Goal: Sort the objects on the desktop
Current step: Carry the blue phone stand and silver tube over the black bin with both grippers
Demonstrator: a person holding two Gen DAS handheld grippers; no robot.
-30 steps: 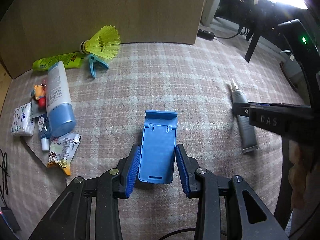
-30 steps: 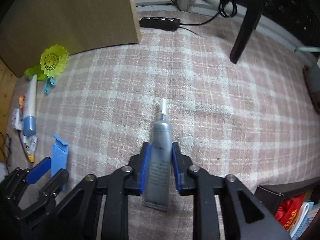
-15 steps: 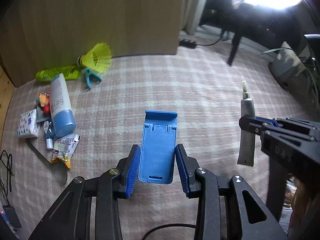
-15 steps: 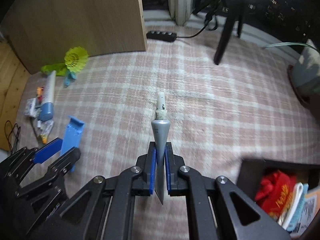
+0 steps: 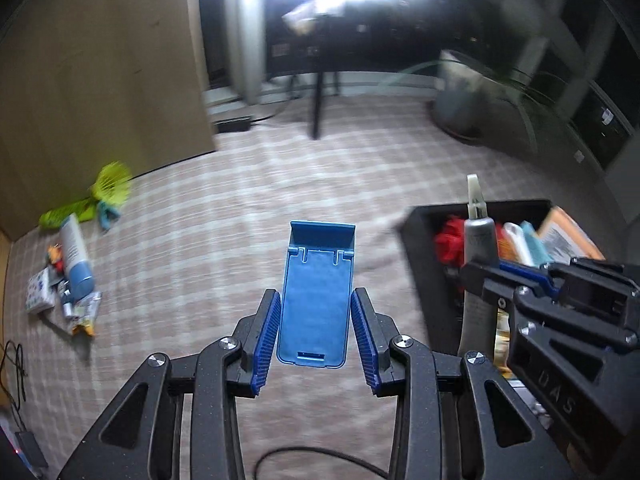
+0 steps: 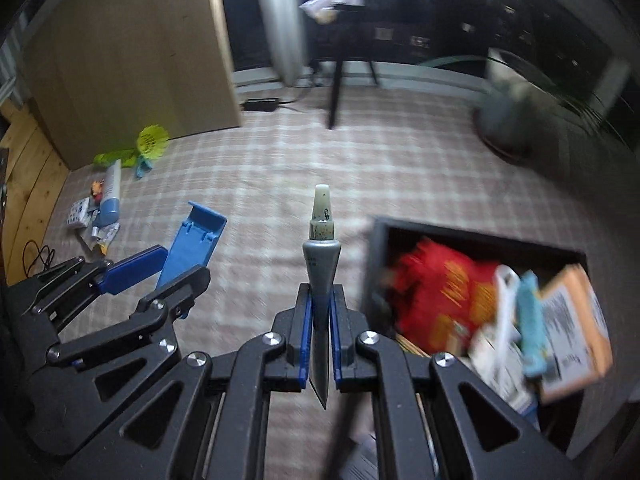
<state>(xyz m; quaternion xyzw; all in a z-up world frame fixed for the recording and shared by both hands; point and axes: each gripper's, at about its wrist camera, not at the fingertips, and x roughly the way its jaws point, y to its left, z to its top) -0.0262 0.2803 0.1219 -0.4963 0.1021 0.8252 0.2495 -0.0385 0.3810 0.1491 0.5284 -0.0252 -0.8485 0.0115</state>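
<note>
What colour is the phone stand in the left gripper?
Blue phone stand, clearest in the left wrist view.

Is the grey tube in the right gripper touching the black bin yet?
Apart. The right wrist view shows the grey tube clamped in the right gripper, with checked cloth between it and the black bin.

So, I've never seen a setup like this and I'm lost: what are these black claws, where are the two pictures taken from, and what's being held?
They are tools a person carries, one per hand, each with a camera looking along its fingers. The left hand-held gripper clamps a blue phone stand. The right hand-held gripper pinches a grey tube. Both hang above a checked cloth. A dark box holds sorted items; a shuttlecock and a blue-capped bottle lie by the far left edge.
</note>
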